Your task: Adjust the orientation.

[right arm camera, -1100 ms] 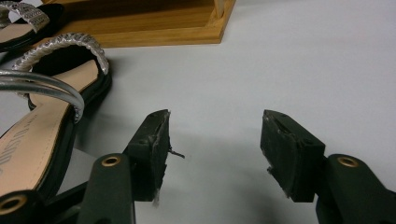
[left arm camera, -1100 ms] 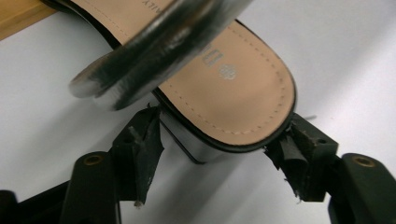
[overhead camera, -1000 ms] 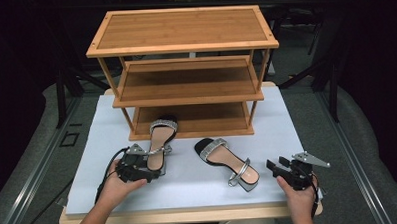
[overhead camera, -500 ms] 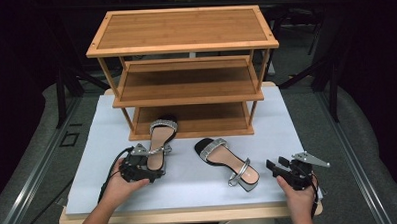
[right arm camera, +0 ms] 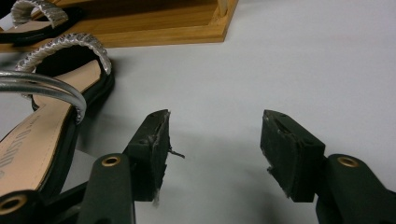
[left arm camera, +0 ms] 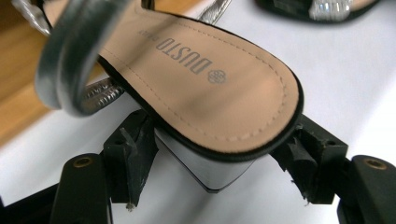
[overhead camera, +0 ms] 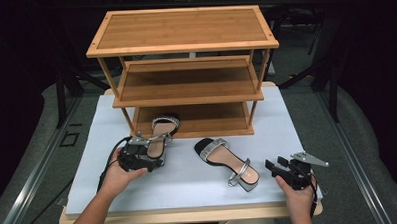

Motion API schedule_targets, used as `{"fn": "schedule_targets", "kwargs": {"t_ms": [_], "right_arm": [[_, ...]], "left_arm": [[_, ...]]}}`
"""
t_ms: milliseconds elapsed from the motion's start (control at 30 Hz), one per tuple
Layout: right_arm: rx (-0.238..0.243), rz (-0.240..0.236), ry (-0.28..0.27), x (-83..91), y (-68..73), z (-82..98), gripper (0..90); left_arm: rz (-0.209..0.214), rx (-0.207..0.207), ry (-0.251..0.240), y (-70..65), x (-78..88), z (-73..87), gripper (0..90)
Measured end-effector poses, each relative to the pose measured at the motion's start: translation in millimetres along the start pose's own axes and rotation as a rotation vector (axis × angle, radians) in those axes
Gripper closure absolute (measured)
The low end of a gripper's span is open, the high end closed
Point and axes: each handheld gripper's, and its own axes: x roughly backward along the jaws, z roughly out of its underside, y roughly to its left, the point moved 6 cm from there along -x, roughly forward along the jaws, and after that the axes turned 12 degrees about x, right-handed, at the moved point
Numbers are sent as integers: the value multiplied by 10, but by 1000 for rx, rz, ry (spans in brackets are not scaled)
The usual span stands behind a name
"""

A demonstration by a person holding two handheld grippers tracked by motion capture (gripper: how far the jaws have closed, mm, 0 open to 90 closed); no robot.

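At the bench's (overhead camera: 189, 205) near edge, the right gripper (overhead camera: 277, 169) rested with jaws released and nothing between them, beside the heel of the right sandal (overhead camera: 227, 162), which lay flat on the white mat. Across the mat, the left gripper (overhead camera: 149, 162) sat at the heel of the left sandal (overhead camera: 160, 136). In the left gripper view that heel (left arm camera: 219, 116) filled the gap between the jaws, which had just been opening; the right pad looked close against the sole's black edge, the left one a little slack, so the hold appeared loose rather than clenched. The sandal's toe already lay on the rack's (overhead camera: 184, 42) bottom shelf (overhead camera: 211, 116).

The step in hand looked to be shelving the pair. Done well, it would call for a firm squeeze on the heel block below the insole, then a level slide forward so the silver strap (left arm camera: 70, 60) cleared the shelf above.

Farther back, the middle and top shelves stood bare.
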Motion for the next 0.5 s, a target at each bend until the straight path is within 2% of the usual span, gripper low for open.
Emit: {"fn": "schedule_targets", "kwargs": {"t_ms": [33, 67, 167, 267, 400, 500], "right_arm": [[1, 0, 11, 5, -2, 4, 419], [0, 0, -1, -4, -2, 1, 419], [0, 0, -1, -5, -5, 1, 419], [0, 0, 0, -3, -9, 3, 419], [-3, -3, 1, -5, -11, 5, 419], [-3, -5, 8, -3, -10, 7, 420]], "left_arm": [[-8, -6, 0, 10, -17, -31, 311], [-23, -24, 10, 18, -39, -55, 312], [-38, -35, 25, 24, -103, -91, 313], [-42, -19, 11, 47, -209, -157, 313], [-41, -6, -7, 60, -253, -226, 314], [-48, 0, -20, 67, -278, -348, 315]]}}
